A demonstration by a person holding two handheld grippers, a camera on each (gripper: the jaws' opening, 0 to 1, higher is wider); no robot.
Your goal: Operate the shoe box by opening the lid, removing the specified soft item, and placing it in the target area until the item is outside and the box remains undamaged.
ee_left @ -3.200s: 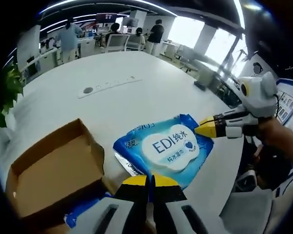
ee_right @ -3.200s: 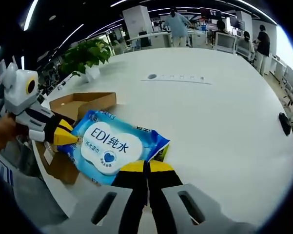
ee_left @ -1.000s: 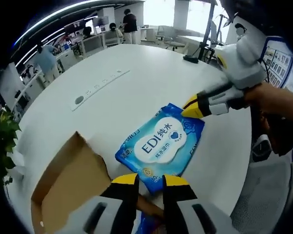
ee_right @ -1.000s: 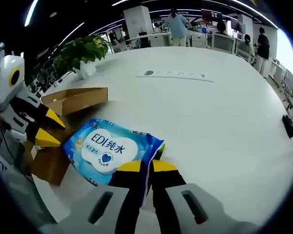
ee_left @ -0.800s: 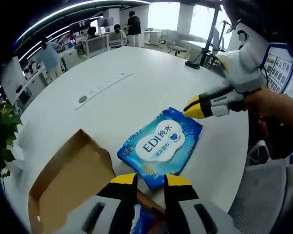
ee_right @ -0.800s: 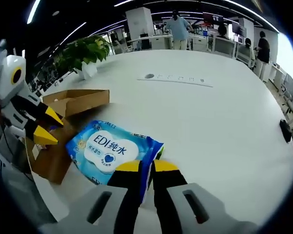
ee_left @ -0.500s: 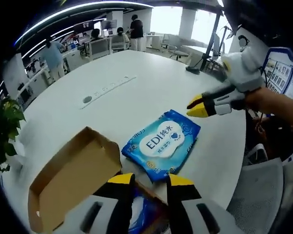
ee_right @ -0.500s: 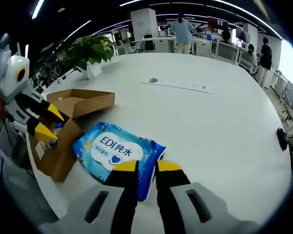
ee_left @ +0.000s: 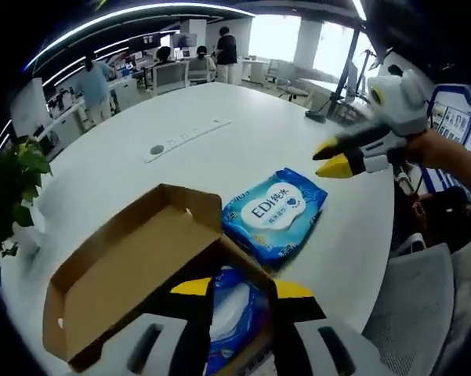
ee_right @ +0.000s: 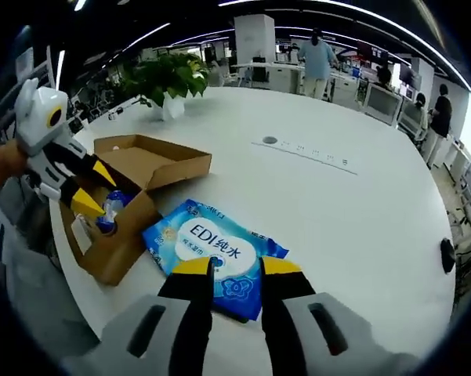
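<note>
A blue and white wet-wipes pack (ee_left: 274, 213) (ee_right: 215, 251) lies flat on the white table (ee_left: 141, 180), right beside the brown cardboard shoe box (ee_left: 133, 270) (ee_right: 137, 207). The box's lid is folded back. Another blue pack (ee_left: 233, 313) (ee_right: 114, 205) rests inside it. My left gripper (ee_left: 243, 288) hovers over the box's near corner, open and holding nothing; in the right gripper view the left gripper (ee_right: 92, 188) hangs above the box. My right gripper (ee_right: 237, 268) is open just above the wipes pack's near edge, and the right gripper (ee_left: 335, 157) floats clear of the pack in the left gripper view.
A flush power strip (ee_left: 188, 139) (ee_right: 306, 150) sits mid-table. A potted plant (ee_right: 161, 78) stands at the table's edge and a small black object (ee_right: 447, 252) at another. A grey chair (ee_left: 423, 305) is near the edge. Several people stand by desks behind.
Both grippers, shut on the wipes pack 3.2 s ago, have opened and lifted back from it. The pack now lies loose on the table beside the box.
</note>
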